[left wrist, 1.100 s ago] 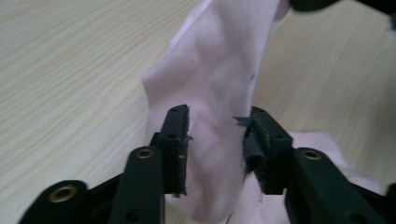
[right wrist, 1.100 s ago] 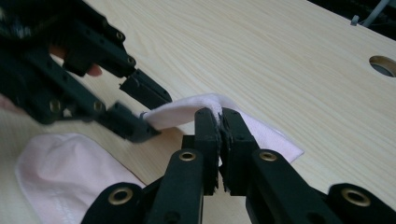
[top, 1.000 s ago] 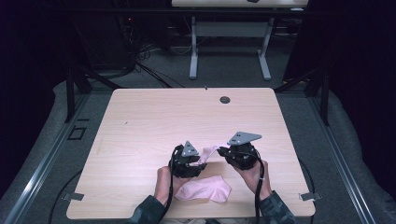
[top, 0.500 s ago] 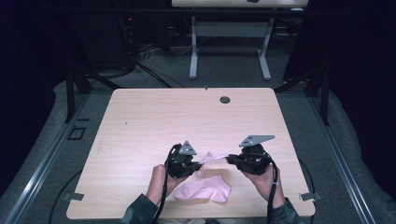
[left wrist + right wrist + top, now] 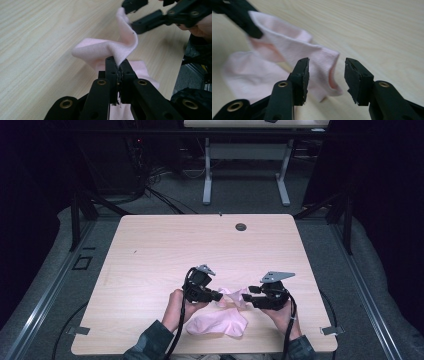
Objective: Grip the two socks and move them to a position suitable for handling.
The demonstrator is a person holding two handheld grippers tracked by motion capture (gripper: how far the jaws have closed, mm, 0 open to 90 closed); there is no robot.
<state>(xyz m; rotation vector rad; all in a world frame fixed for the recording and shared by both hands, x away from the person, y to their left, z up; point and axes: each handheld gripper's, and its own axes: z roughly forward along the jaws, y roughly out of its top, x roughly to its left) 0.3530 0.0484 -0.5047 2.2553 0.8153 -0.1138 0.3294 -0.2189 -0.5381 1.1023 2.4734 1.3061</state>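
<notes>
Your left tongs (image 5: pixel 117 65) are pressed together on a fold of the soft pink fabric sock (image 5: pixel 220 320), pinching its edge and holding that part lifted off the pale wooden desk (image 5: pixel 165 250); the rest of the sock lies flat near the desk's front edge, between your two hands. Your right tongs (image 5: pixel 326 75) have just been opening and now stand spread, with the ribbed cuff of the sock just beyond them and nothing pressed between the pads. In the high view the right tongs (image 5: pixel 250 296) sit close beside the raised cloth, facing the left tongs (image 5: pixel 219 296). The step in hand appears to be taking a second hold on the cuff so the sock can be spread or folded. To do it well, keep the left pinch firm and steady, since the held fold is thin and could slip if you pull sideways. Bring the right tongs forward until one pad sits inside the cuff opening and the other outside it, taking a single layer rather than both walls. Close only once the hem is fully between the pads, not at their tips. Avoid dragging the low part across the desk, which would bunch it.
</notes>
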